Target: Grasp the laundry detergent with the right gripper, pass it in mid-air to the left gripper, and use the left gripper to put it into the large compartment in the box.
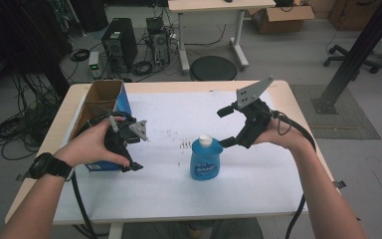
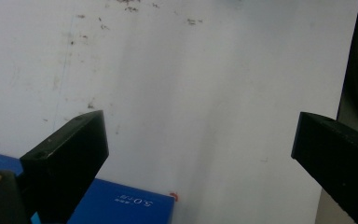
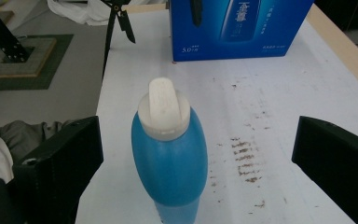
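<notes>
A blue bottle (image 1: 206, 162) with a white cap (image 1: 205, 140) stands upright near the middle of the white table top (image 1: 258, 174). My right gripper (image 1: 225, 127) hovers just right of the cap, open. In the right gripper view the bottle (image 3: 170, 158) stands ahead of the wide-apart jaws, nearer the left one and touching neither; my right gripper (image 3: 196, 161) holds nothing. My left gripper (image 1: 136, 149) is at the table's left, in front of a blue box (image 1: 124, 102), and is open. In the left gripper view my left gripper (image 2: 200, 149) is over bare table.
The blue box (image 3: 237, 28) has open cardboard flaps (image 1: 102, 97) and stands at the table's left edge; its corner (image 2: 121, 203) lies under the left jaw. Dark smudges (image 1: 184, 144) mark the sheet. Beyond the table are computer towers (image 1: 120, 42), cables, a round stool (image 1: 214, 67) and a black post (image 1: 358, 50).
</notes>
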Available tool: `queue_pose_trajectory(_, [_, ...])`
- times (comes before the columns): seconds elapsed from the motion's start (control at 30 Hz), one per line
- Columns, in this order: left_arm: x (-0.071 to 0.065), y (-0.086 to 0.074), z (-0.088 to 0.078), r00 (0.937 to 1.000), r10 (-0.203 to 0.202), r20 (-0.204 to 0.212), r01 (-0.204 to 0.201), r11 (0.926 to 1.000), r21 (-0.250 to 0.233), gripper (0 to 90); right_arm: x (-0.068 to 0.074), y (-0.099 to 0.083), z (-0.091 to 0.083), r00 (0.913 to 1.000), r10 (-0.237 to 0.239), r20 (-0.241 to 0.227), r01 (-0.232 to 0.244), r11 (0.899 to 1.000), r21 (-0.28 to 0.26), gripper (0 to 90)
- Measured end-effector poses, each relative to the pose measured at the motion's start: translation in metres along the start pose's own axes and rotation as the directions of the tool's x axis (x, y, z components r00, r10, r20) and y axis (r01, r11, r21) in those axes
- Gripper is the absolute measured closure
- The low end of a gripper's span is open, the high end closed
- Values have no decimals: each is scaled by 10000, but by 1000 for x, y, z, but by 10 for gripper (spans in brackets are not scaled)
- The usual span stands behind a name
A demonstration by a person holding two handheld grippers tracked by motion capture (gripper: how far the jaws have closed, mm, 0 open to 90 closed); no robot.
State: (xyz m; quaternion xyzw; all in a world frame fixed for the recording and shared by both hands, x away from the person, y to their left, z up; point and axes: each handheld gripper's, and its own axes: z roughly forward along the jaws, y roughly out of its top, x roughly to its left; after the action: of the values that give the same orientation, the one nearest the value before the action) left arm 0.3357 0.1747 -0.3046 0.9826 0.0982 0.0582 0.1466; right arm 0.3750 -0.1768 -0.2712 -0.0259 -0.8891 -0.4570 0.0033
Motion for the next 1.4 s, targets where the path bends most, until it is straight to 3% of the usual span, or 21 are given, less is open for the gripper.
queue_pose_trajectory(0.3, [0, -2, -2, 10000, -86, -9, 86, 10000, -45, 44, -1, -32, 12, 9986, 504, -130, -506, 9985, -220, 13])
queue_pose_trajectory(0.77, [-2, -3, -3, 10000, -72, -15, 72, 10000, -69, 44, -3, -64, 33, 9931, 1080, -448, -1100, 9929, -451, 12])
queue_pose_trajectory(1.4, [-4, -2, -5, 10000, -31, -62, 30, 9999, -140, 44, 3, -76, 64, 9908, 1011, -900, -1049, 9937, -386, 19])
